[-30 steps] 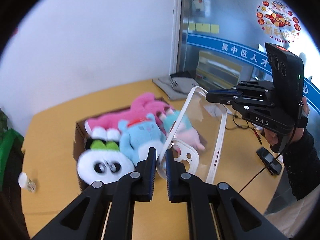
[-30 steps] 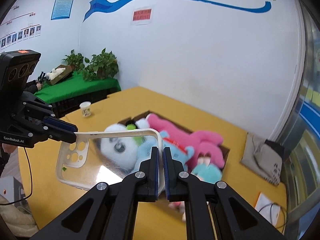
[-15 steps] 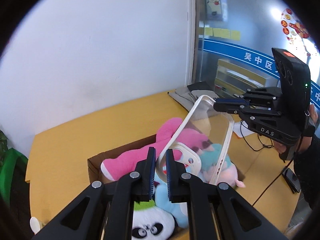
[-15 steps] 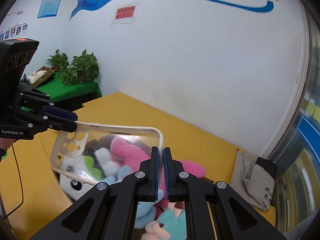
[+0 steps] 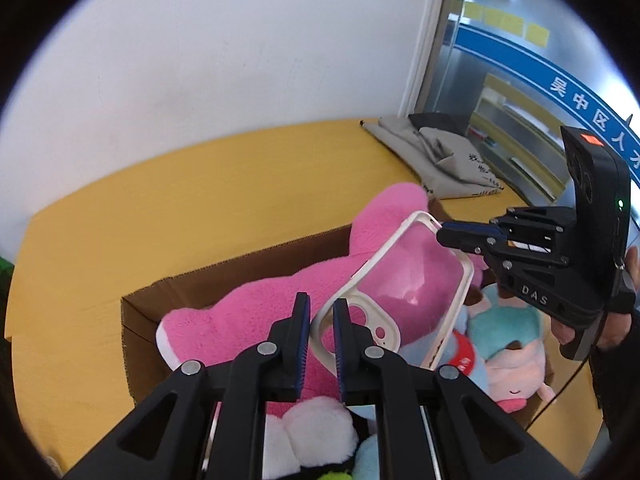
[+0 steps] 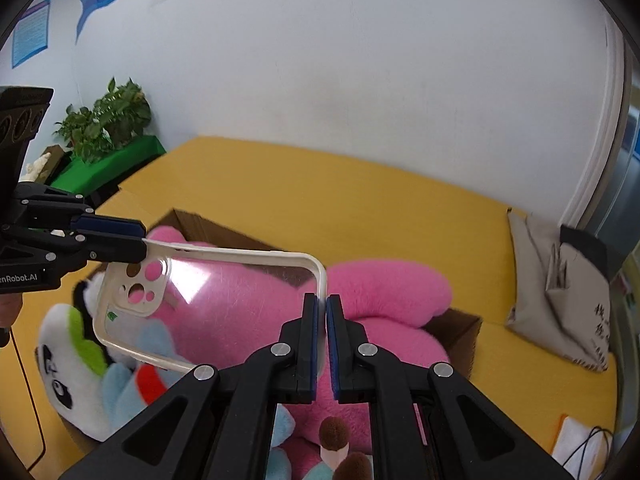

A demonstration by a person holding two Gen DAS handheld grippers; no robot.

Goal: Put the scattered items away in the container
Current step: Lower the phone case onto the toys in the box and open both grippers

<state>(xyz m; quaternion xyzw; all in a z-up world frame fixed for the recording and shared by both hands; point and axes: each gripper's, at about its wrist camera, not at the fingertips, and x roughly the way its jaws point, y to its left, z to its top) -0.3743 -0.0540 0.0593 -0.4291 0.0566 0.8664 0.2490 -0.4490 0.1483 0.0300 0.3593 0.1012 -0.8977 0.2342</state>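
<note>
A clear phone case with a white rim (image 5: 404,276) (image 6: 224,296) hangs over the cardboard box (image 5: 224,276) (image 6: 460,324) of plush toys. My left gripper (image 5: 320,312) is shut on the case's camera-cutout end; it shows from the side in the right wrist view (image 6: 120,242). My right gripper (image 6: 322,312) is shut on the opposite end's rim; it shows in the left wrist view (image 5: 460,236). A pink plush (image 5: 256,308) (image 6: 380,292) lies right beneath the case.
The box also holds a white panda plush (image 6: 68,364), a light blue plush (image 6: 148,356) and a teal-and-pink plush (image 5: 508,344). It stands on a yellow table (image 5: 180,196). A folded grey cloth (image 5: 436,160) (image 6: 560,292) lies at the table's far side.
Both grippers have carried the phone case lower and closer over the box; the pink plush now fills the view beneath it. Both grips are unchanged.
</note>
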